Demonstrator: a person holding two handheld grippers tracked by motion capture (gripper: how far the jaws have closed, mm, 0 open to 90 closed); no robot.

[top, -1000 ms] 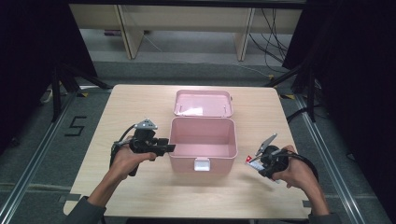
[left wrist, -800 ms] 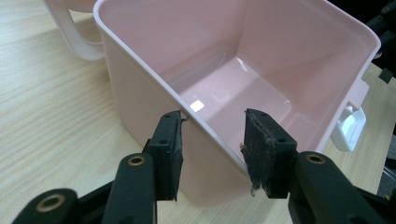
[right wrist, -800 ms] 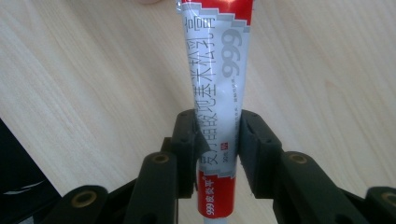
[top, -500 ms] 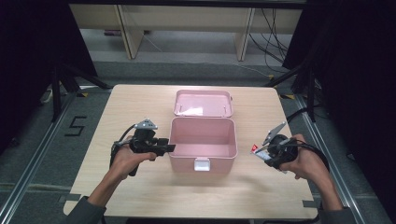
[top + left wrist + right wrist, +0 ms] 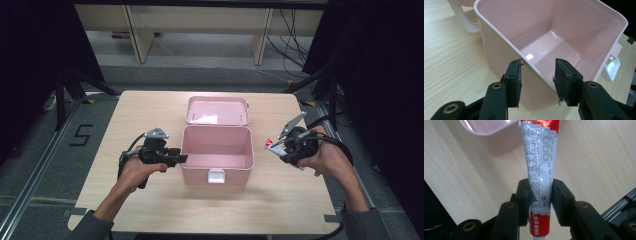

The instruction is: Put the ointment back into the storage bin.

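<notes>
An open pink box (image 5: 216,171) stands mid-table, its lid (image 5: 217,110) laid back behind it and its inside bare. My left gripper (image 5: 179,158) straddles the box's left wall (image 5: 499,50). One pad (image 5: 515,75) is outside the wall, the other inside, and both touch it, so the left gripper (image 5: 537,72) is shut on it. To the right of the box my right gripper (image 5: 281,149) hangs above the table. In its own view the right gripper (image 5: 540,192) is shut on a white and red ointment tube (image 5: 539,157), whose far end (image 5: 272,145) points toward the box.
The light wooden table (image 5: 150,210) has bare board in front of the box and on both sides. A white latch (image 5: 216,176) sits on the box's front wall. Dark floor and metal rails surround the table; shelving legs stand beyond its far edge.
My right gripper has risen from near the table's front right with the tube in it and drawn closer to the box. The left gripper and box have not moved.
</notes>
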